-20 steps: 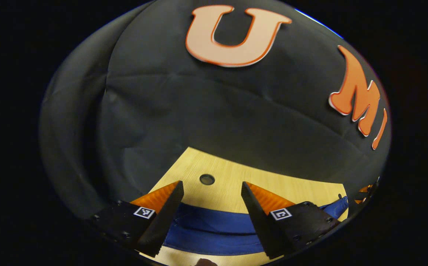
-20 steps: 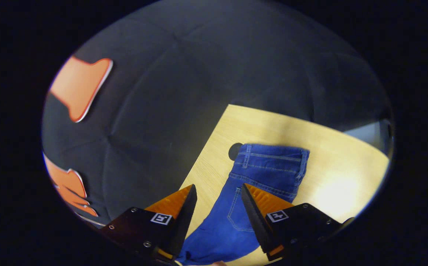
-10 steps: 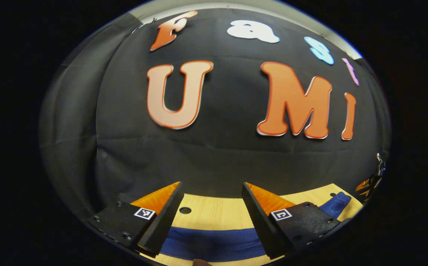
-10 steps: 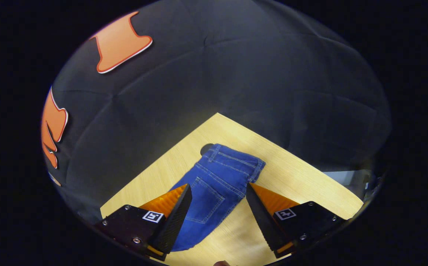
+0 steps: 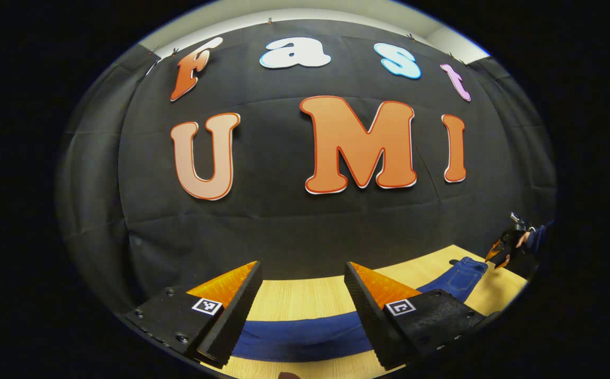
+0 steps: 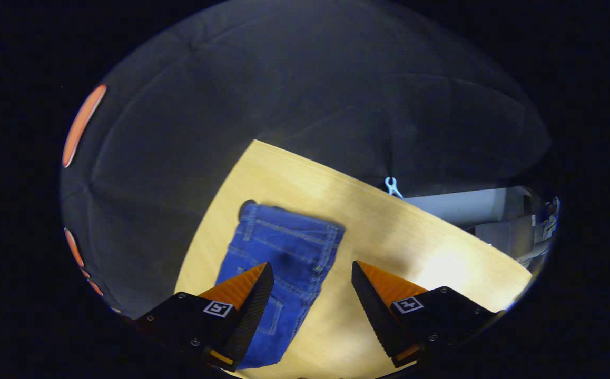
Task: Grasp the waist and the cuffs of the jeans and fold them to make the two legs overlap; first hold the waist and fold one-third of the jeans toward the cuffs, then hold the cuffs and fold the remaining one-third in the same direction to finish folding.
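While the left gripper (image 5: pixel 303 273) hangs low over the near side of the tabletop (image 5: pixel 305 297), its two fingers stand spread apart with nothing between them. Just beyond and below its fingertips, a blue band of the jeans (image 5: pixel 305 337) lies flat across the wood, running toward the right and ending in a paler stitched part near the far right corner. At that far right edge of the left gripper view, the other gripper shows small, with part of a hand (image 5: pixel 521 240) holding it above the jeans' end. Behind the tabletop hangs the black cloth wall (image 5: pixel 284 226). In the right gripper view, the right gripper (image 6: pixel 312 273) is likewise released, its fingers wide and holding nothing, raised above the tabletop (image 6: pixel 389 237). Its left-hand finger overlaps the jeans (image 6: pixel 284 247) in the picture, though whether it touches them I cannot tell. The jeans lie flat with the legs running toward the camera and the waist (image 6: pixel 292 218), with belt loops and seams, at the far end near the tabletop's back edge. Farther off, a small pale clip (image 6: pixel 392 186) sits at that back edge, and grey boxy shapes (image 6: pixel 494 221) stand beyond.
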